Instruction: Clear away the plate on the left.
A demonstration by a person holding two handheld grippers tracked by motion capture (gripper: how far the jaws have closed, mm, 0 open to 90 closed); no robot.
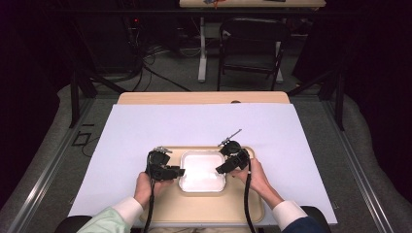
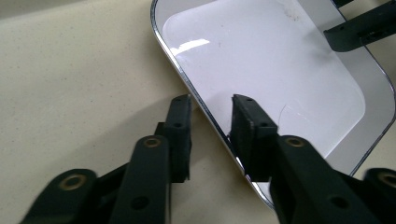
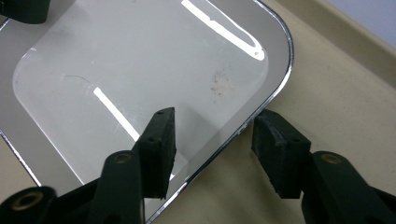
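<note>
2 hand-held grippers, left (image 1: pixel 178 171) and right (image 1: pixel 219 169), are seen parted, each straddling an opposite rim of the steel tray (image 1: pixel 202 187) resting on a beige board (image 1: pixel 209 208); nothing is gripped. Uneven closing could tip it.

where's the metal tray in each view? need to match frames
High view: metal tray at bottom centre, on the beige board, between the two claws.
Left gripper view: upper right, rim between the left claw tips.
Right gripper view: upper left, rim between the right claw tips.
Shared landmark: its shiny rim.
</note>
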